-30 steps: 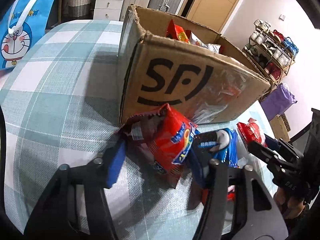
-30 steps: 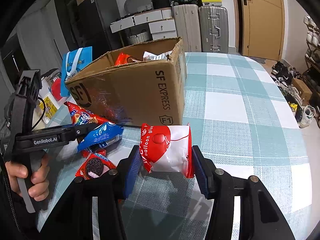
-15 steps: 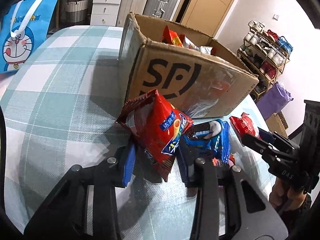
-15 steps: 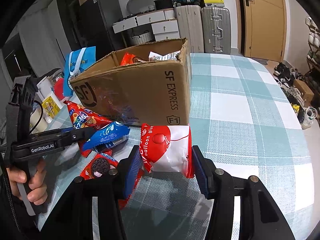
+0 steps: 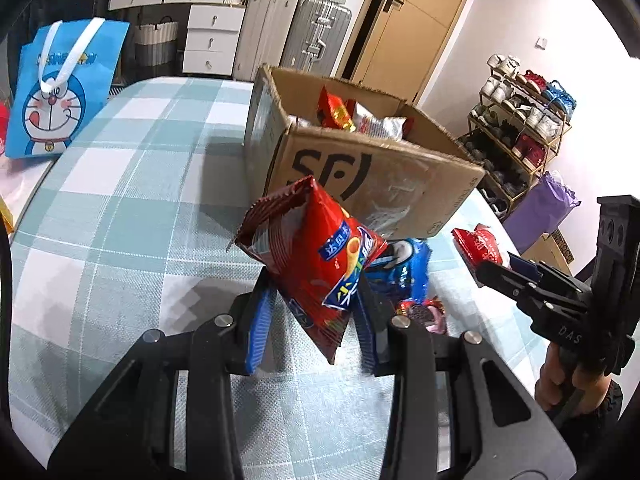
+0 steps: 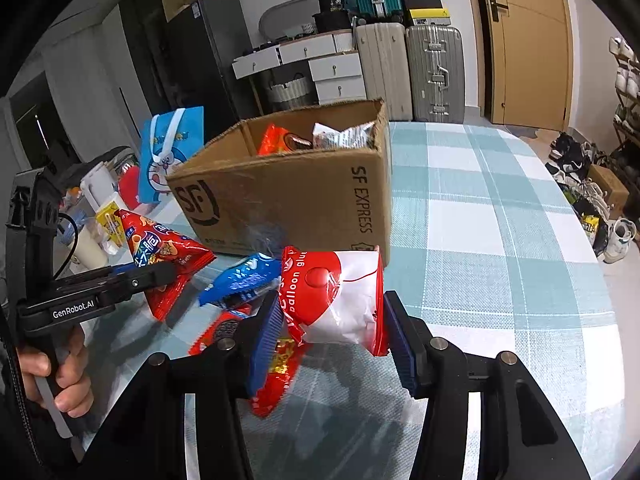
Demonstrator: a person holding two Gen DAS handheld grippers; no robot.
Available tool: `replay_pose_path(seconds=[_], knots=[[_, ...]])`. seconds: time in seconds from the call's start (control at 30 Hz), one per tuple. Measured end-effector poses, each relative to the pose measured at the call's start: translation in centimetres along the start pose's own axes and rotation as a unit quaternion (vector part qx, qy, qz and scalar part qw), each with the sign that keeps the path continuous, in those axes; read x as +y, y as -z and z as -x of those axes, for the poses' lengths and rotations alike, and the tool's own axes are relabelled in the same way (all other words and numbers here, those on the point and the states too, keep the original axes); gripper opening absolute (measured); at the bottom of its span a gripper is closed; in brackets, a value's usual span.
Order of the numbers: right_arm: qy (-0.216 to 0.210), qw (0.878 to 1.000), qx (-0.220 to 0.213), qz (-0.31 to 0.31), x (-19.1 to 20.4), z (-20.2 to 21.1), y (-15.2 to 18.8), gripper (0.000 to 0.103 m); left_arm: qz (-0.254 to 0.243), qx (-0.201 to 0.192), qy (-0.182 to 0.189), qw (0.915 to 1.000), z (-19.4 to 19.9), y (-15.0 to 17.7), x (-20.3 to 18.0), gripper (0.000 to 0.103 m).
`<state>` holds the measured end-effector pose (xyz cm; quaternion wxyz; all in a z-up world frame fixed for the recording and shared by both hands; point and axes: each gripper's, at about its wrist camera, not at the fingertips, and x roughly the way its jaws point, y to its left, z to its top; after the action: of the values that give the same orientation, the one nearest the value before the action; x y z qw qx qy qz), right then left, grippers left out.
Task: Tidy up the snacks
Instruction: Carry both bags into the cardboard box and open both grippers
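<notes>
- Two grippers are being held above the checked tablecloth (image 5: 120, 208), each gripped by a hand of the person.
- A red snack bag (image 5: 316, 256) is being clamped between the pads of the left gripper (image 5: 312, 320); the bag is being carried clear of the cloth, in front of the cardboard box (image 5: 376, 184).
- A red-and-white packet (image 6: 336, 296) is being grasped between the pads of the right gripper (image 6: 332, 336), just in front of the box's near corner.
- A blue cookie pack (image 6: 240, 280) and a red cookie pack (image 6: 220, 330) are being left lying on the cloth between the two grippers.
- Several snacks (image 6: 316, 140) are being kept inside the open box.
- A blue cartoon bag (image 5: 60, 92) is being stood upright beyond the table's far edge.
</notes>
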<state>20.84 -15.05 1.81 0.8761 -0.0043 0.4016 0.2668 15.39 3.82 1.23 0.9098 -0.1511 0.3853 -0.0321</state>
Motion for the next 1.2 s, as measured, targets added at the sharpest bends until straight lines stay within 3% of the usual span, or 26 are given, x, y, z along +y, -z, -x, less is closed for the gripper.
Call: replay_pose_path(seconds=[0.6, 1.2], knots=[[-0.011, 0.998, -0.056, 0.009, 1.5, 4.7, -1.2, 0.051, -0.009, -0.047, 0.016, 0.9987, 4.0, -2.2, -1.5, 0.034], [-0.027, 0.996, -0.086, 0.016, 2.6, 5.1, -4.5, 0.051, -0.028, -0.081, 0.023, 0.9961, 5.8, -5.5, -3.5, 0.034]])
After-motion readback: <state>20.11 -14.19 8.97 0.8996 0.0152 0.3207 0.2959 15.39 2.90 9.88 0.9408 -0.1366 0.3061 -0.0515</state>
